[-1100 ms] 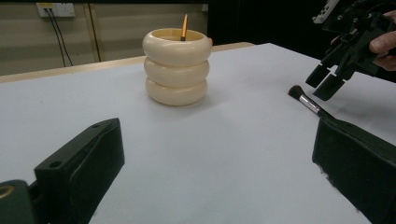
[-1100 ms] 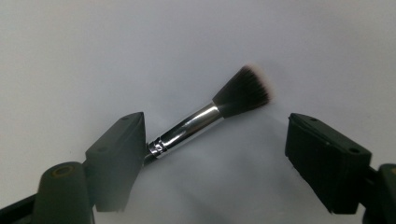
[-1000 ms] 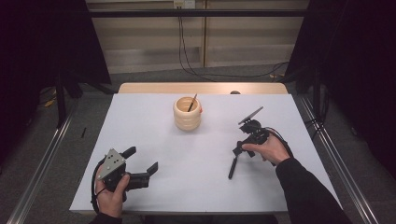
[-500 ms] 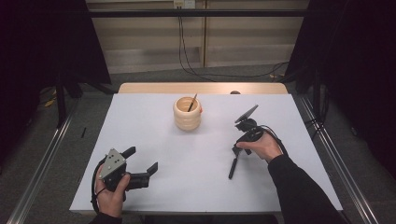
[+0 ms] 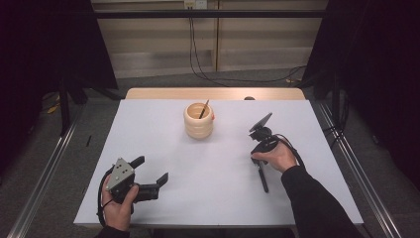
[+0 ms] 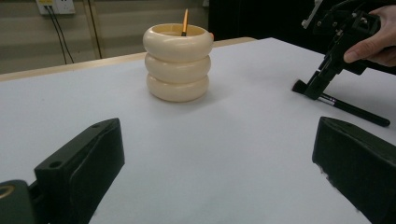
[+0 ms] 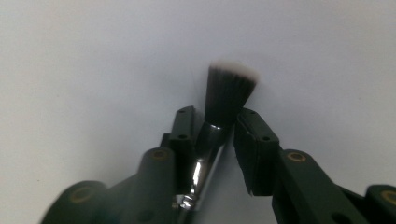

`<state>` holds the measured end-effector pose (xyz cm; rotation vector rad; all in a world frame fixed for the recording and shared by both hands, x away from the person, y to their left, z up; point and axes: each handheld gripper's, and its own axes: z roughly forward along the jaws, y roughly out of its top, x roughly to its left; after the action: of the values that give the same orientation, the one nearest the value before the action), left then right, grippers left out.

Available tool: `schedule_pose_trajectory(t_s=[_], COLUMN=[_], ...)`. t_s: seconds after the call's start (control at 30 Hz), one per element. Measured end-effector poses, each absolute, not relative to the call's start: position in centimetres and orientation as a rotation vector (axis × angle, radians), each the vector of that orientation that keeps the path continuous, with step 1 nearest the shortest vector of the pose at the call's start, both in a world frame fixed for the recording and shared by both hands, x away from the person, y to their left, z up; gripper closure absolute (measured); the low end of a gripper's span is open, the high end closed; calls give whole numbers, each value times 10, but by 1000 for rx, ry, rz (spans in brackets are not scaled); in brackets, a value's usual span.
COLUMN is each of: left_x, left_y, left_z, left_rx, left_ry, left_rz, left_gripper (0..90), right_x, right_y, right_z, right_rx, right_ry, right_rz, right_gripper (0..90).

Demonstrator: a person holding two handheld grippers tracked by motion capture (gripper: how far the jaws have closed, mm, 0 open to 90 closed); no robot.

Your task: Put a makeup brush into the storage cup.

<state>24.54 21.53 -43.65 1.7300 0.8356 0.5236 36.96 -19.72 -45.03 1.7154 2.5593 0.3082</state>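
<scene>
Right gripper (image 7: 212, 128), jaws just closing, pinches brush (image 7: 229, 95) at its ferrule (seemingly off-centre); lift level, handle trailing, toward cup (image 5: 199, 120).

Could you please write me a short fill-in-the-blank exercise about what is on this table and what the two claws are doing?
1. The right claw has just been closing, with the metal neck of a makeup ____ between its jaws.
2. The cream holder is shaped like ____ stacked rings.
3. The left claw rests with its jaws ____, nothing between them.
4. The table has a ____ cover.

Missing words: brush; three; open; white
</scene>
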Motion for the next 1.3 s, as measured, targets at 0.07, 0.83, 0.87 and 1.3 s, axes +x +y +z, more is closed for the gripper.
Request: schedule_pose_trajectory(t_s=[0.07,0.83,0.87,1.3], left_x=[246,246,245,245], left_y=[216,215,216,218], left_z=[-437,-436,-436,-434], left_rx=[1728,1712,1713,1705], left_ry=[834,842,843,843], left_rz=[520,523,524,540], left_gripper=[22,22,23,22], right_x=[370,371,371,360], right_y=[-199,-208,-210,-218], right_z=[-450,-444,-444,-426], right_rx=[1704,1704,1679,1666], right_ry=[2558,2574,2586,2550], right_rz=[300,366,388,500], right_gripper=[733,783,783,783])
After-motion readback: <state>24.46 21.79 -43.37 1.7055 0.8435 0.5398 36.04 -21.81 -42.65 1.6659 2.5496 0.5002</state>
